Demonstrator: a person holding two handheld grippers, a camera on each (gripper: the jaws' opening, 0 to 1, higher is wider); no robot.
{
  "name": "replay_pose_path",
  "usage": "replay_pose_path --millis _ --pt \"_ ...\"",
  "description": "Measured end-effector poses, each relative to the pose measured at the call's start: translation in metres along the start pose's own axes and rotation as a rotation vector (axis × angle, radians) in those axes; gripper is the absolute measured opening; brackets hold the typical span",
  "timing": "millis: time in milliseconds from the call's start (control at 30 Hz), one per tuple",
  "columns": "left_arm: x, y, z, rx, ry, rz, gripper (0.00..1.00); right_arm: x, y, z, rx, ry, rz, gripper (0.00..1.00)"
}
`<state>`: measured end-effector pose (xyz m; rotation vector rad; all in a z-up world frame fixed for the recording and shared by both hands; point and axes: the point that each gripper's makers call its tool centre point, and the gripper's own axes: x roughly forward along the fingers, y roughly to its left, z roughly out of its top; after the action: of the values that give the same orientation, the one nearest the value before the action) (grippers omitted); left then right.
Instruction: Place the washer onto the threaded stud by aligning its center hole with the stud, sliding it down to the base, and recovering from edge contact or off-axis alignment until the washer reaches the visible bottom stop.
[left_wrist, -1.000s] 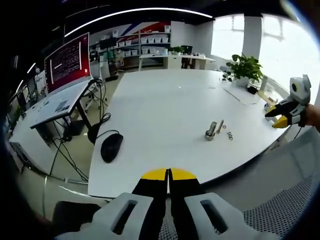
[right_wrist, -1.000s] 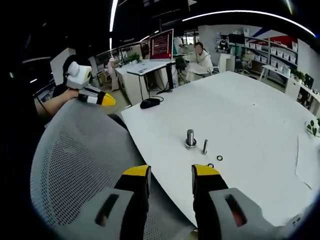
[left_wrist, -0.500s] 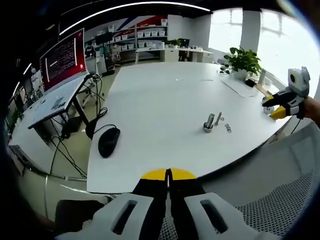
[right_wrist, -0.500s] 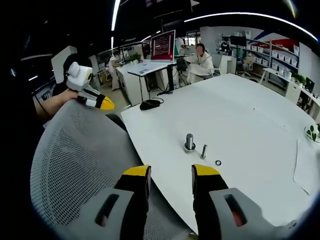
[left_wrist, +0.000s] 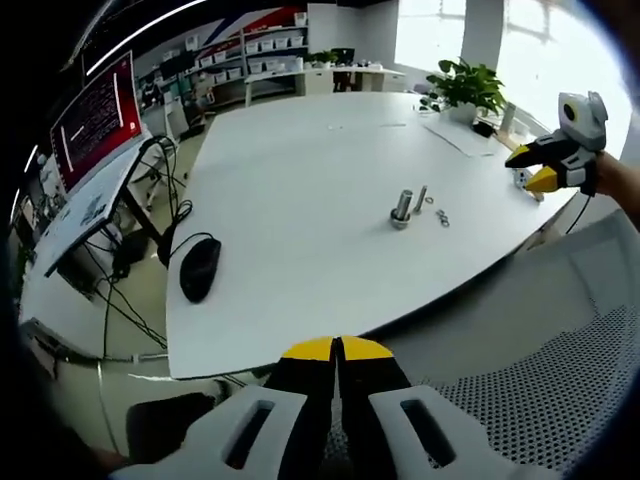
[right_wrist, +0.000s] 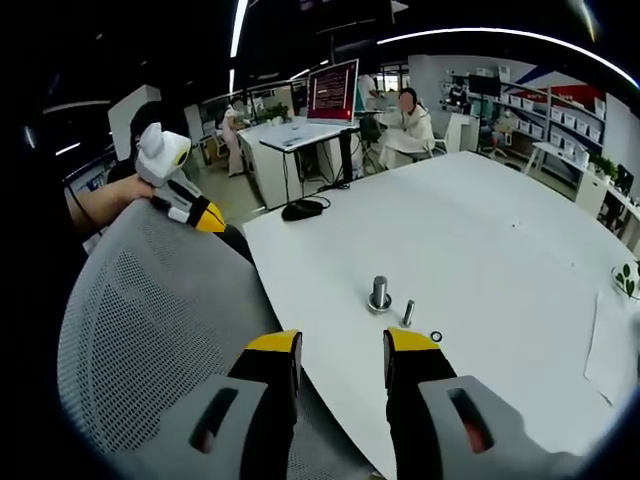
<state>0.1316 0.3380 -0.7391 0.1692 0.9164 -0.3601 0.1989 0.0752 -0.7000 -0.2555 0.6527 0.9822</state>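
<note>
White table holds the washer just beyond the open right gripper

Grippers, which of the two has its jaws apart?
The right gripper: a clear gap separates its yellow-tipped jaws. The left gripper's jaws are pressed together.

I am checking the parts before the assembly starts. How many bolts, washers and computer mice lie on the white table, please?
Bolts: 2 (one upright, one beside it)
Washers: 2 (very small in the left gripper view)
Computer mouse: 1
Total: 5
</note>
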Motion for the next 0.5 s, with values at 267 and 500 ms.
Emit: replay_pose_path --millis 267,500 --pt "0.001 -0.007 -0.005 0.007 0.032 -0.041 0.0 0.006 -0.007 0.017 -0.059 0.014 0.006 0.35" --pt "0.001 -0.009 -0.006 0.002 0.039 -0.05 0.0 0.015 -0.017 0.025 -0.139 0.074 0.03 0.35"
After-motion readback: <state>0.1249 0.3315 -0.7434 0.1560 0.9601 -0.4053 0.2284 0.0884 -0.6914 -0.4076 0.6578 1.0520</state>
